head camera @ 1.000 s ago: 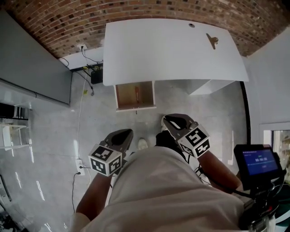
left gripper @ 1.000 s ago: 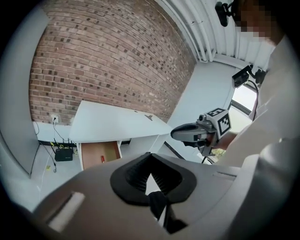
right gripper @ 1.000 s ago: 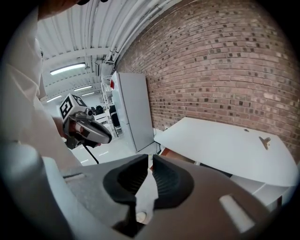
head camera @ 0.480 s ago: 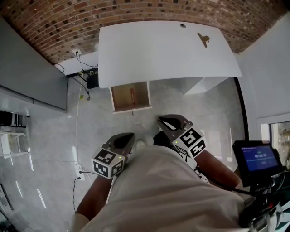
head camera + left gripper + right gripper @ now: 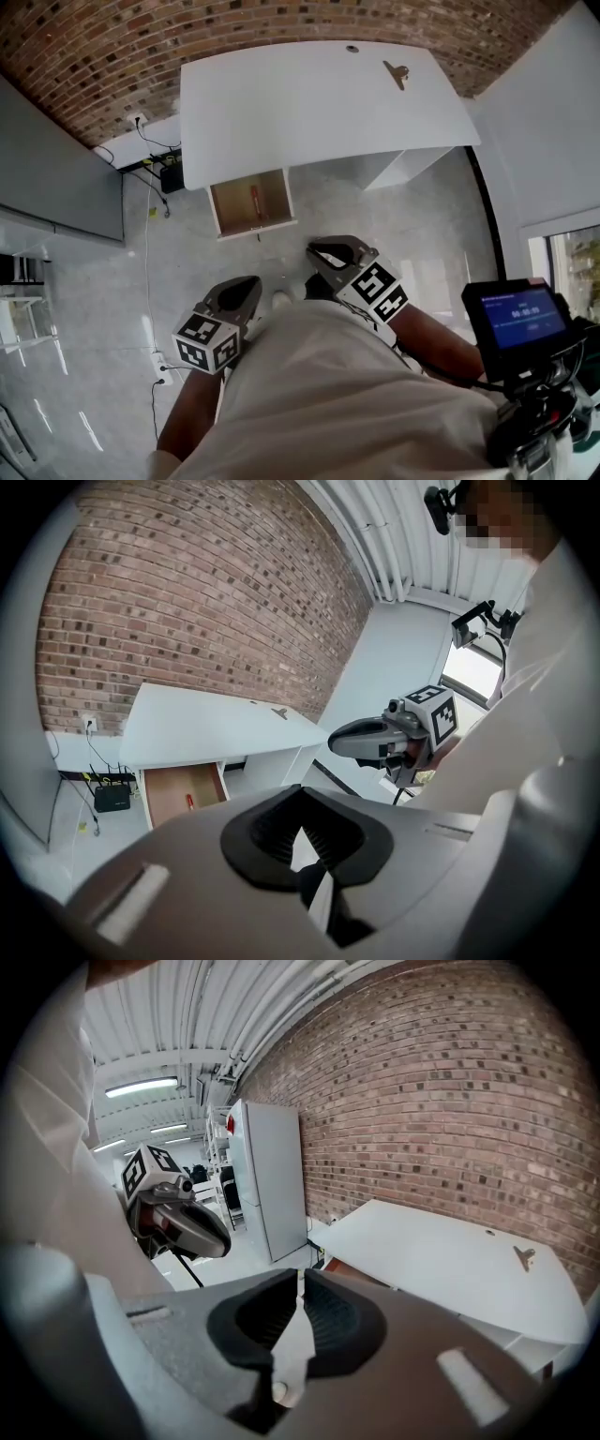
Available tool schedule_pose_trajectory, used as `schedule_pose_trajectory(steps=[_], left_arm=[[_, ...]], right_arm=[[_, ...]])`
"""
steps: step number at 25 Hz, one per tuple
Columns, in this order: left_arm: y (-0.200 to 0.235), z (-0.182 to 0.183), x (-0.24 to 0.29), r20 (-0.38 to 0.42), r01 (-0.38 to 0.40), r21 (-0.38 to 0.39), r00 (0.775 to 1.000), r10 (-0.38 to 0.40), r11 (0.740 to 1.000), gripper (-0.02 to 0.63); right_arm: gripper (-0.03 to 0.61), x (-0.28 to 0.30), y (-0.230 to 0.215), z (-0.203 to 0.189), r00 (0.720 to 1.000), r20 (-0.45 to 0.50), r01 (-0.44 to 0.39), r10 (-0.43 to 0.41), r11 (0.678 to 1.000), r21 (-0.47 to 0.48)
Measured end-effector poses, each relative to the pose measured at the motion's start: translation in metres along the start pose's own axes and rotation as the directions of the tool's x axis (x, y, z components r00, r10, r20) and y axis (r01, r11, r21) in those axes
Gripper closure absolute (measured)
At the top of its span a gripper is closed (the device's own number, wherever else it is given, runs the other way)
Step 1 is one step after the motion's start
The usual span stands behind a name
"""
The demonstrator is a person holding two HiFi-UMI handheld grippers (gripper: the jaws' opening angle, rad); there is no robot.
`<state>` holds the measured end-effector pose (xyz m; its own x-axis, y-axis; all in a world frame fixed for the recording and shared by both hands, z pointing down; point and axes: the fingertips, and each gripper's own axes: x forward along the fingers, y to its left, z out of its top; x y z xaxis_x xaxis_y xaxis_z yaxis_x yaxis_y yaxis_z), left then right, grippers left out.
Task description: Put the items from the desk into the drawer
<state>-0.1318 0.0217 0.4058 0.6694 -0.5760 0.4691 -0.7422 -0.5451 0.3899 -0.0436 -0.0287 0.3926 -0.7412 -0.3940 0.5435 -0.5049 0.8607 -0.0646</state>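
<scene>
A white desk (image 5: 319, 103) stands against the brick wall, well ahead of me. A small brown clip-like item (image 5: 397, 72) lies near its far right corner. Below the desk's left part a wooden drawer (image 5: 265, 210) stands pulled out with a thin red item (image 5: 251, 198) inside. My left gripper (image 5: 249, 284) and right gripper (image 5: 317, 251) are held low by my body over the floor, both shut and empty. The left gripper view shows the desk (image 5: 211, 728), the drawer (image 5: 169, 794) and the right gripper (image 5: 330, 742). The right gripper view shows the desk (image 5: 450, 1260) and the clip (image 5: 523, 1256).
A grey cabinet (image 5: 56, 178) stands at the left. Cables and a black box (image 5: 171, 174) lie on the floor by the desk's left end. A small screen on a stand (image 5: 520, 323) is at my right. Polished grey floor (image 5: 375, 225) separates me from the desk.
The desk and drawer have shifted left in the head view as the view swung. Both grippers stayed shut near my body and drifted slightly left.
</scene>
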Motion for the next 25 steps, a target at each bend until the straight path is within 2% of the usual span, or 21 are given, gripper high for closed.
schedule_pose_trajectory(steps=[9, 25], left_arm=[[-0.002, -0.01, 0.006, -0.012, 0.013, 0.002, 1.0, -0.013, 1.0, 0.606], [-0.001, -0.011, 0.009, -0.004, 0.016, -0.013, 1.0, -0.016, 1.0, 0.606]], right_arm=[[0.561, 0.005, 0.006, -0.004, 1.0, -0.024, -0.012, 0.011, 0.999, -0.042], [0.561, 0.005, 0.008, -0.004, 0.999, -0.03, -0.022, 0.02, 0.998, -0.055]])
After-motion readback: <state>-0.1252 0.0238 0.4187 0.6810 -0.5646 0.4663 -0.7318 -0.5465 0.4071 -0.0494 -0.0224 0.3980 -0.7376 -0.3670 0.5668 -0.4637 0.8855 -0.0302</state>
